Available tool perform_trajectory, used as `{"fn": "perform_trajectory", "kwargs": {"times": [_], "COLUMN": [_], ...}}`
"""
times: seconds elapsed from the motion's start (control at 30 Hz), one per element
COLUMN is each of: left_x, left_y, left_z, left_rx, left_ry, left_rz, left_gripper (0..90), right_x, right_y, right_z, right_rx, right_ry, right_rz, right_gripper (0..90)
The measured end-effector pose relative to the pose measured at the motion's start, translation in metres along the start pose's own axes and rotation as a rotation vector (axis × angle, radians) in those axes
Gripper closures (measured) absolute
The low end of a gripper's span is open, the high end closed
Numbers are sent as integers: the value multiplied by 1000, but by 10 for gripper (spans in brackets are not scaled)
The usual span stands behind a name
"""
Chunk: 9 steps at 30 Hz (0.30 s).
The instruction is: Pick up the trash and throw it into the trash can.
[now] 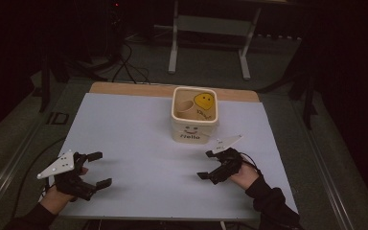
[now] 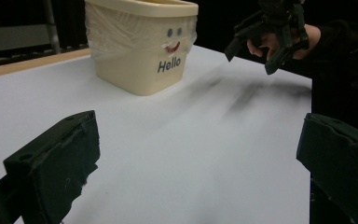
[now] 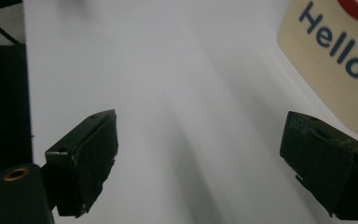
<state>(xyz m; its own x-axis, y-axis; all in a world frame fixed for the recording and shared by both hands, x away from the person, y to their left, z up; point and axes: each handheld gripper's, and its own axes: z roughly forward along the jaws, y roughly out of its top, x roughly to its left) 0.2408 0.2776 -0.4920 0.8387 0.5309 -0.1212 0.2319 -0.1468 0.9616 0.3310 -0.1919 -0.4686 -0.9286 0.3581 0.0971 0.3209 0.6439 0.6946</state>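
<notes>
Both your grippers are wide open and hold nothing. The left gripper [image 1: 97, 169] hovers over the near left of the white table [image 1: 139, 143]; the right gripper [image 1: 205, 165] sits near right, just in front of the tub [image 1: 194, 128].

The tub stands upright at the far middle of the table, "Hello" facing you, with a yellow piece [image 1: 204, 101] and a tan cup-like thing [image 1: 186, 108] inside; can't tell what they are.

Risks:
- The tub looks light, so a jaw hitting its rim would shove or tip it.
- Its walls are tall, so reaching in at an angle could jam a jaw on the rim.
- Its front wrap looks slick, so an outside grip could slip.
- Both arms heading in together could collide.
</notes>
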Motion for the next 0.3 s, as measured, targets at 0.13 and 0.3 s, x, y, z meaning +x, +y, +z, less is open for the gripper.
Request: {"fn": "perform_trajectory", "kwargs": {"times": [0.13, 0.3], "left_x": [0, -1], "left_y": [0, -1], "left_z": [1, 2], "left_rx": [3, 6], "left_ry": [-6, -7], "left_rz": [0, 1], "left_gripper": [4, 4], "right_x": [-3, -3], "right_y": [-8, -11], "right_z": [4, 11], "right_rx": [-4, 15], "right_ry": [13, 3], "right_rz": [29, 33], "right_gripper": [110, 110]}}
